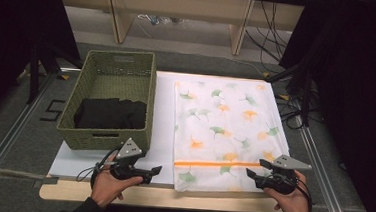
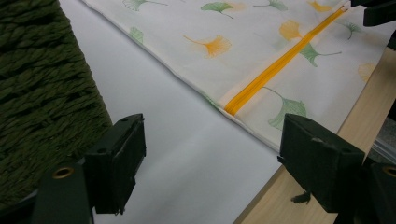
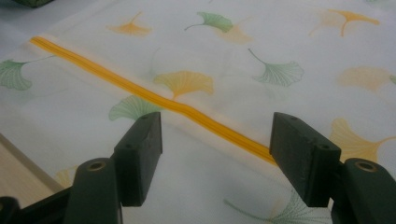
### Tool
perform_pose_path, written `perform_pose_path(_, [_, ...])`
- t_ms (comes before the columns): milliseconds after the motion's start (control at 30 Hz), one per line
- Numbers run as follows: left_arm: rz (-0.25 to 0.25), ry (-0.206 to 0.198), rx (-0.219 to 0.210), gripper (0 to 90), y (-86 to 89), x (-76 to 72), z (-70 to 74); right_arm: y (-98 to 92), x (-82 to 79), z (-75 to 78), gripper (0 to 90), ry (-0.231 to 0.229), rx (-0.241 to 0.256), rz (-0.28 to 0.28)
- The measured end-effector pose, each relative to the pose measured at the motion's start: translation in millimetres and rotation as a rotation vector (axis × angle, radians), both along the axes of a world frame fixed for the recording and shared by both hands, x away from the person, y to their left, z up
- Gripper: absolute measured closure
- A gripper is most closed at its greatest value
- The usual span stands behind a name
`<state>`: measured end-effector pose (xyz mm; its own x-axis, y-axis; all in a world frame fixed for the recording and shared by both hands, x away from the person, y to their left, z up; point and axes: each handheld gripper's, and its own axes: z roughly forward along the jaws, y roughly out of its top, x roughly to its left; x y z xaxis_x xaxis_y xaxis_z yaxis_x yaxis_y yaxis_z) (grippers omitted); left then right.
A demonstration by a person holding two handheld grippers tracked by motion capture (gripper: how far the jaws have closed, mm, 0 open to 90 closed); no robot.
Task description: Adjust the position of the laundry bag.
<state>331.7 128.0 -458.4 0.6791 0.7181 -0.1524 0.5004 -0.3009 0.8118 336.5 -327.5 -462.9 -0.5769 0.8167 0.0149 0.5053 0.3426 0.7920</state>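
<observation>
A white fabric bag (image 1: 227, 124) printed with green and orange ginkgo leaves lies flat on the right half of the white table top. An orange zipper (image 1: 217, 164) runs across it near the front edge; the zipper (image 2: 275, 70) (image 3: 154, 98) looks closed. My left gripper (image 1: 155, 171) is open just left of the bag's front left corner, over bare table. Open too, my right gripper (image 1: 251, 173) hovers at the bag's front right, jaws on either side of the zipper's right end. In the left gripper view, the bag (image 2: 243, 42) is ahead.
A green woven basket (image 1: 113, 70) holding folded black cloth (image 1: 110, 113) stands at the table's left, close behind my left gripper; its wall (image 2: 42, 93) is beside the left jaw. The wooden table edge (image 1: 169, 197) runs along the front. Cables lie on the floor beyond.
</observation>
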Motion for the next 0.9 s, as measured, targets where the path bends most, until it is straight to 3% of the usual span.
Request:
perform_pose_path(33, [0.001,-0.003,-0.027,22.1,-1.6,0.2,-1.3,-0.4,0.4,-0.3,35.5,-0.006,-0.008,-0.002])
perform_pose_path(100, [0.004,0.0,-0.024,22.9,-2.2,-0.1,-1.4,-0.2,0.8,-1.2,35.6,-0.005,0.0,-0.001])
perform_pose_path(133, [-0.011,-0.002,-0.008,22.9,-2.0,0.4,-1.5,0.7,0.5,-1.5,35.6,0.026,0.019,0.003])
perform_pose_path(167, [-0.001,0.001,-0.023,23.1,-4.2,-0.1,-2.1,0.0,-0.5,-0.7,35.5,0.012,0.007,-0.023])
perform_pose_path(200, [-0.007,0.001,-0.024,23.3,-4.4,0.2,-2.3,-1.4,1.3,-1.1,35.5,0.002,0.007,-0.005])
perform_pose_path(333, [-0.005,0.004,-0.027,25.1,-6.5,0.2,-2.9,-1.3,0.5,-1.2,35.4,0.005,0.008,-0.021])
perform_pose_path(500, [-0.028,0.005,0.003,25.4,-7.0,1.1,-2.7,-2.3,2.2,-2.0,35.3,-0.002,0.009,-0.006])
perform_pose_path(533, [-0.024,0.009,-0.02,26.0,-9.7,1.3,-3.3,-0.9,-0.1,-1.4,35.3,0.028,0.025,-0.03])
perform_pose_path(567, [-0.036,0.011,0.0,26.0,-8.9,1.6,-2.8,-0.8,-0.3,-1.4,35.3,0.031,0.025,-0.032])
perform_pose_path(633, [-0.028,0.009,-0.013,27.0,-12.2,1.3,-3.8,-1.0,-0.3,-1.3,35.4,0.032,0.02,-0.034])
perform_pose_path(700, [-0.041,0.012,-0.001,27.4,-14.1,3.6,-4.7,-1.6,0.1,-1.3,35.4,0.031,0.018,-0.034])
perform_pose_path(767, [-0.034,0.009,-0.014,28.2,-18.6,5.8,-6.2,-4.5,2.8,-1.6,35.4,0.001,0.003,-0.023])
perform_pose_path(867, [-0.043,0.019,-0.017,29.8,-22.0,9.6,-6.3,-6.2,4.2,-1.7,35.6,0.013,0.015,-0.014])
perform_pose_path(900, [-0.061,0.021,0.011,31.6,-23.2,14.0,-5.7,-8.4,3.5,-0.6,36.5,-0.011,-0.005,-0.048])
